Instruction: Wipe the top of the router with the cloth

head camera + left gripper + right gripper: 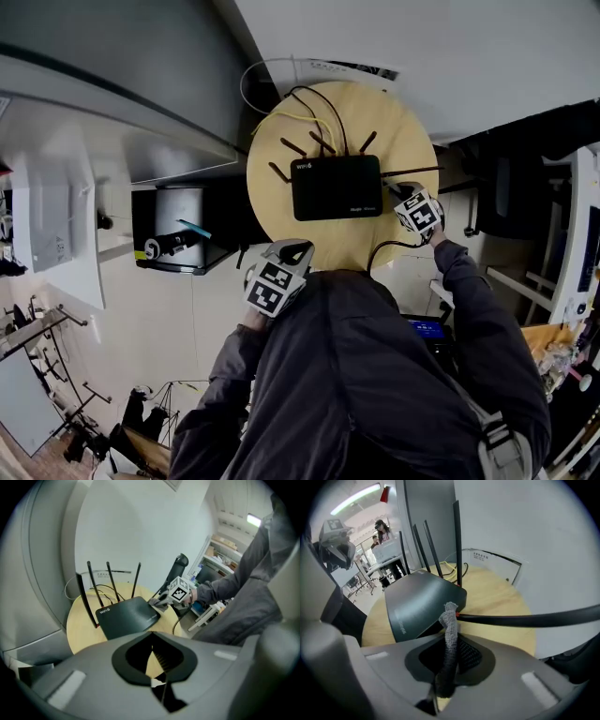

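- The right gripper's (398,195) jaws are clamping the grey cloth (450,634), and a knitted strip of it is sticking up past the tips, just beside the router's (336,187) near right corner.
- The cloth is looking soft and limp, so it is likely to fold under a drag and will need pressing flat. The low pinch is leaving a free end to wipe with.
- The router is lying flat on the round wooden table (281,141) with its antennas (456,541) raised at the back. It is probably light enough to slide, so steadying an edge may help.
- The left gripper's (152,660) jaws are meeting on nothing, hovering at the table's near edge.
- The right arm is reaching forward, bent at the elbow.
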Tool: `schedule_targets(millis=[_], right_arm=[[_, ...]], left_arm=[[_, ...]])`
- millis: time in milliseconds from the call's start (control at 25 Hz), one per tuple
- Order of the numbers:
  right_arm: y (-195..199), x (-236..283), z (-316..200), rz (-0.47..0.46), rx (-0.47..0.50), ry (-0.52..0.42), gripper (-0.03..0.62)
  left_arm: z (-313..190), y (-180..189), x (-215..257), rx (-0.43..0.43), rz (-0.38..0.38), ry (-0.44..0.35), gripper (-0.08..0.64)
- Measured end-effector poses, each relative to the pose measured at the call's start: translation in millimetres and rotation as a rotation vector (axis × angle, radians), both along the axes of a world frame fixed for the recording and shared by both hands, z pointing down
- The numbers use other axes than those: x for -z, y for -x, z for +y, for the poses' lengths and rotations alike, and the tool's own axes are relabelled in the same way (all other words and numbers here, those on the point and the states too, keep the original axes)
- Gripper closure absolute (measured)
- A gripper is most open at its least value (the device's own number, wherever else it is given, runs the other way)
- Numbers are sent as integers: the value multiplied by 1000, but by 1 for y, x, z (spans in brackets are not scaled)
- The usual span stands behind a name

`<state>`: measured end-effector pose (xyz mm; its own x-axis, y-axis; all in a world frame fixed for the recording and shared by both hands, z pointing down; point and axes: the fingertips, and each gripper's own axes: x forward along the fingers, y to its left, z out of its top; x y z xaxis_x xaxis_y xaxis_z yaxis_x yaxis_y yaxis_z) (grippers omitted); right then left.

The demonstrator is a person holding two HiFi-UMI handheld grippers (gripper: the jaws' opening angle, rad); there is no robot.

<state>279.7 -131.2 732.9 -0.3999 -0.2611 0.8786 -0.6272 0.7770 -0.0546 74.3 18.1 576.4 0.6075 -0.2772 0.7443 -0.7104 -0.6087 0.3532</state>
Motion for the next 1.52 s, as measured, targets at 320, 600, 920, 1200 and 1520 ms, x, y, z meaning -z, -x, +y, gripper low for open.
schedule_targets(millis=[320, 600, 920, 1200, 1520], right_arm=[[24, -22, -8, 44, 174, 15, 560], [29, -20, 23, 101, 382, -45, 560], [27, -20, 70, 143, 489, -67, 560], [24, -18, 74, 116, 366, -25, 560], [28, 48, 62, -10, 53, -58, 560]], left_arm=[[3, -5, 3, 16, -10, 19, 560], [8, -8, 2, 2, -10, 21, 560], [10, -8, 1, -26, -2, 19, 560], [6, -1, -3, -36, -2, -5, 560], [-4, 5, 2, -63, 21, -42, 560]])
